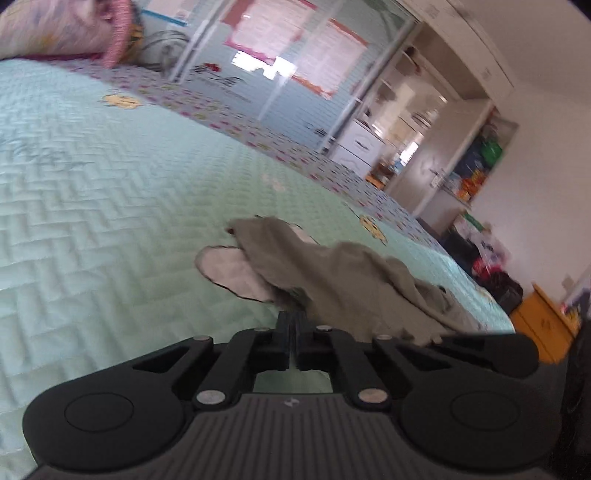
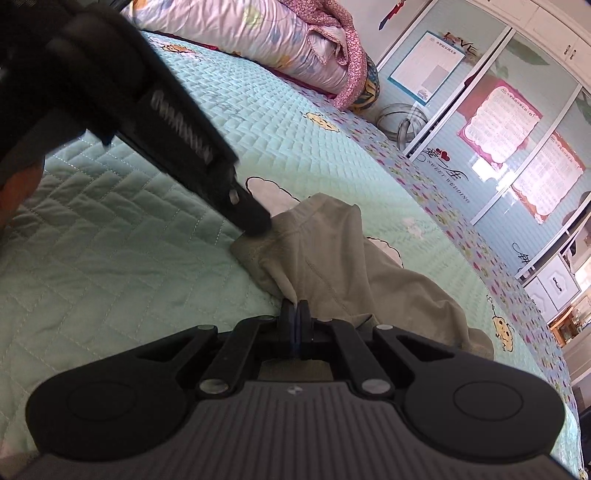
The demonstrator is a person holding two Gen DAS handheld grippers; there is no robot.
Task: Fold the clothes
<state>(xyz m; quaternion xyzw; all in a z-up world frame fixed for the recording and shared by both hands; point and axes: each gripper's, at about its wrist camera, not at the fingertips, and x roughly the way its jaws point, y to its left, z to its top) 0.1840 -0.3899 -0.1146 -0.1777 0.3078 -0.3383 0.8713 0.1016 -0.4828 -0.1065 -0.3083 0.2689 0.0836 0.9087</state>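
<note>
An olive-grey garment (image 1: pixel 332 273) (image 2: pixel 332 251) lies crumpled on the mint quilted bedspread (image 1: pixel 110 203) (image 2: pixel 110 240). In the left wrist view my left gripper (image 1: pixel 293 317) has its jaws together, with the garment's ragged near edge at their tips. The right wrist view shows that same left gripper (image 2: pixel 255 225) coming in from the upper left, its tip pressed on the garment's left corner. My right gripper (image 2: pixel 294 312) is shut on a raised fold of the garment at its near edge. The cloth behind both grippers' bodies is hidden.
A rolled pink and white quilt (image 2: pixel 258 33) (image 1: pixel 55 29) sits at the head of the bed. Sliding wardrobe doors with posters (image 2: pixel 498 122) stand beyond the far bed edge. A yellow cabinet (image 1: pixel 543 325) and bags (image 1: pixel 491 266) are on the floor to the right.
</note>
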